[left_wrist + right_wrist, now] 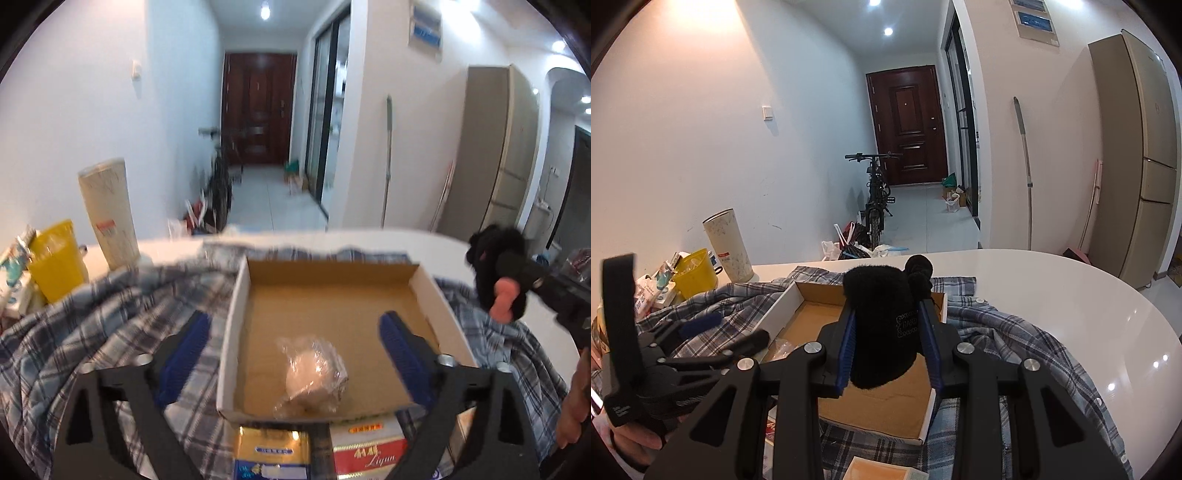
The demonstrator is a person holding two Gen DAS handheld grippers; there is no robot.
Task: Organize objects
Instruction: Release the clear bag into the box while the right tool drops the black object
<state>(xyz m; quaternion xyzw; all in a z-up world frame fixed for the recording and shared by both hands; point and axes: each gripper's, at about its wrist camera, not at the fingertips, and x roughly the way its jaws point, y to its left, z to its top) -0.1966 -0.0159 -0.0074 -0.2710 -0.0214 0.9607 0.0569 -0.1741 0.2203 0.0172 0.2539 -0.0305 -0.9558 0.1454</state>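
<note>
Jaws of the left gripper [291,354] stand wide apart with nothing pressed between them; the plastic-wrapped bundle [314,373] lies on the floor of the cardboard tray [332,264], in its near half and between the two blue pads without touching either. Jaws of the right gripper [890,350] are clenched on the black plush toy [882,325], which hangs above the same tray, toward its far right corner as seen from the right wrist camera.

Judging by its fuzzy surface and the way it bulges between the pads, the plush is light and soft and will squash rather than slip; a hold across its middle, as it has now, looks safest. Its long axis runs away from the right gripper toward the tray's far wall, with the small round knobs at the far end and a pink part showing in the left wrist view [504,299]. The bundle looks light and crinkly, its film likely slippery, so it is best taken across its widest part; it is a lump with no clear long axis.

Around the tray lies a plaid shirt [110,314] spread over the white table [1071,295]. Just in front of the tray's near wall sit a gold-and-blue box [273,454] and a red-and-white box [369,450]. Beyond the tray's far left corner stand a yellow container [694,273] and a tall pale canister [727,243].
</note>
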